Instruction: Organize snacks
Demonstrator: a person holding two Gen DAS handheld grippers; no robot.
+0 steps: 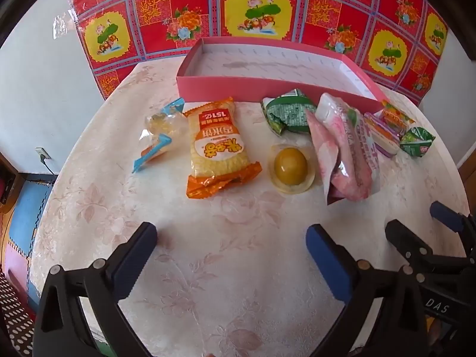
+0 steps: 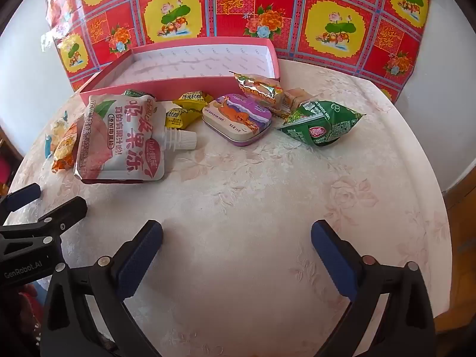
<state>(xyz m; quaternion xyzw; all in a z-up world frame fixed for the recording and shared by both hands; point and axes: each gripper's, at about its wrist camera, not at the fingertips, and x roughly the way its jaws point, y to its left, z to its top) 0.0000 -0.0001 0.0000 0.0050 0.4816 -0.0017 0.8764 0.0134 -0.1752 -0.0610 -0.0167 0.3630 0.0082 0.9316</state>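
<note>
A row of snacks lies on the round table in front of an empty pink box [image 1: 261, 84] [image 2: 166, 84]. In the left wrist view I see an orange rice-cracker pack [image 1: 217, 145], a clear blue-edged packet [image 1: 162, 132], a yellow jelly cup [image 1: 291, 166], a green packet [image 1: 287, 113] and a pink jelly pouch [image 1: 345, 151] [image 2: 119, 142]. The right wrist view adds a purple tin [image 2: 238, 120], yellow candies [image 2: 186, 108], a green packet [image 2: 322, 125] and a shiny orange wrapper [image 2: 258, 87]. My left gripper [image 1: 232, 247] and right gripper [image 2: 236, 247] both hang open over bare tablecloth, short of the snacks, holding nothing.
The table [image 2: 267, 193] wears a pale floral cloth and its curved edge falls off at left and right. A red and yellow patterned sheet [image 1: 253, 9] hangs on the wall behind the box. The right gripper's fingers [image 1: 410, 238] show at the lower right of the left wrist view.
</note>
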